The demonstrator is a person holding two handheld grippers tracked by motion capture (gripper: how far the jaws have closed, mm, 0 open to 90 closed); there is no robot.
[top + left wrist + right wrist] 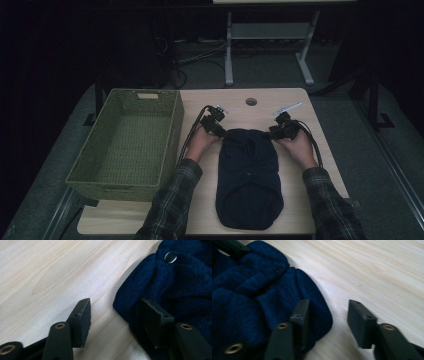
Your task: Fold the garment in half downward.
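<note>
A dark blue knitted garment [248,175] lies folded on the wooden table [270,107], its far end between my two hands. My left gripper [221,131] stands open at the garment's far left corner. In the left gripper view the blue knit [180,287] with a metal snap [170,257] lies against one jaw, and the open left gripper [117,325] straddles its edge. My right gripper [274,133] stands open at the far right corner. In the right gripper view the right gripper [329,322] has one jaw on the knit [249,297] and the other over bare wood.
A green woven basket [175,125] stands empty at the table's left side, close to my left forearm. A round cable hole [251,101] sits near the table's far edge. A desk frame [229,55] stands on the floor beyond.
</note>
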